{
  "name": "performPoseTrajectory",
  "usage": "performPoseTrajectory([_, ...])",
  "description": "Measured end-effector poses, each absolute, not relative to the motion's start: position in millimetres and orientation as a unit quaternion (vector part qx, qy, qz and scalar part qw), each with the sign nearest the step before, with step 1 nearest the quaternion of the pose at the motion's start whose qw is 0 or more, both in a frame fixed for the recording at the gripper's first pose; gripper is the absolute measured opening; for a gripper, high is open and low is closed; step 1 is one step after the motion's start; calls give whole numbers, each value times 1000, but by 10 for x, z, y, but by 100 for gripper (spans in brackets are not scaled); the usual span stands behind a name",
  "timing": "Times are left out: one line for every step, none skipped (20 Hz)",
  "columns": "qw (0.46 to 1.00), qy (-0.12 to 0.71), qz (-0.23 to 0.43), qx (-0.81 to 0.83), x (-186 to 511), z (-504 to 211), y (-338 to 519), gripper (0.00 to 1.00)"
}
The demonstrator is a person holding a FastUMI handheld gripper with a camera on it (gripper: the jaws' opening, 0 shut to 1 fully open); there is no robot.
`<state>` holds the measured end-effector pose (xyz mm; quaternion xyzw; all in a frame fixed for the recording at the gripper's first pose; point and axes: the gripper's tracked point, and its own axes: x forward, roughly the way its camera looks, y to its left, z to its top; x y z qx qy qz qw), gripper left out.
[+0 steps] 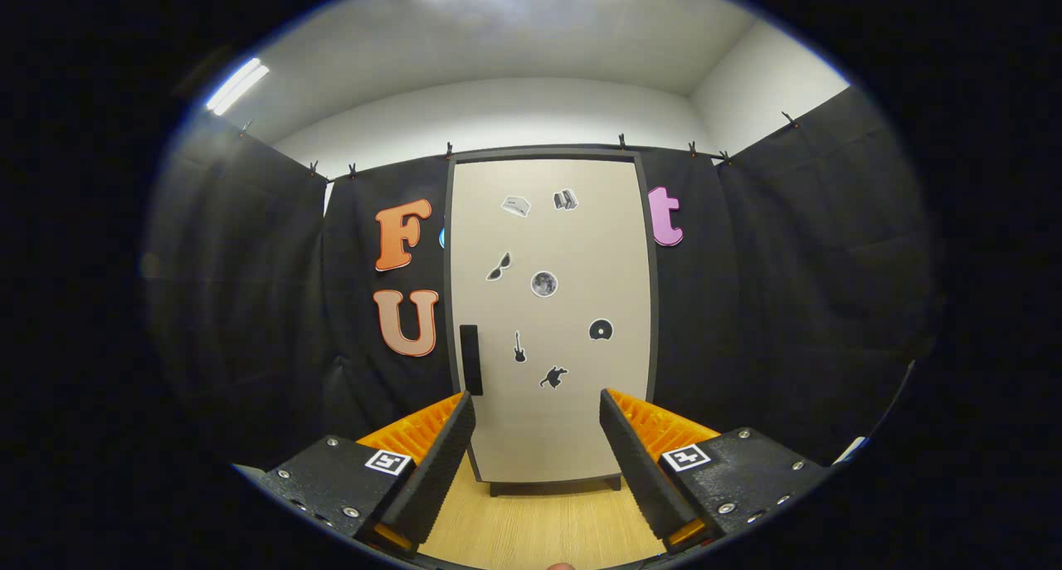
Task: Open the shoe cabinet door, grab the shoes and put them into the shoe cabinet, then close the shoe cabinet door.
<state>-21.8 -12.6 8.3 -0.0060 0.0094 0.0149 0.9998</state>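
Facing the shoe cabinet (549,321), door closed, well beyond the gripper (538,425); fingers are held apart, nothing gripped. Opening step is pending: the handle (470,359) must be reached and pulled.

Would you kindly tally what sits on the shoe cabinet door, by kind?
Stickers: 7
Dark handle: 1
Total: 8
The cabinet door is closed; the claw hangs open ahead of it, holding nothing.
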Motion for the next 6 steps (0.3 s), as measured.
performPoseTrajectory([1000, 7, 13, -6, -228, 97, -135, 94])
performPoseTrajectory([1000, 5, 13, -5, -231, 105, -124, 94])
performPoseTrajectory([1000, 4, 12, -5, -235, 107, -126, 94])
performPoseTrajectory([1000, 5, 11, -5, -238, 102, -130, 94])
performPoseTrajectory([1000, 5, 11, -5, -239, 98, -125, 94])
performPoseTrajectory([1000, 4, 10, -6, -238, 102, -126, 94])
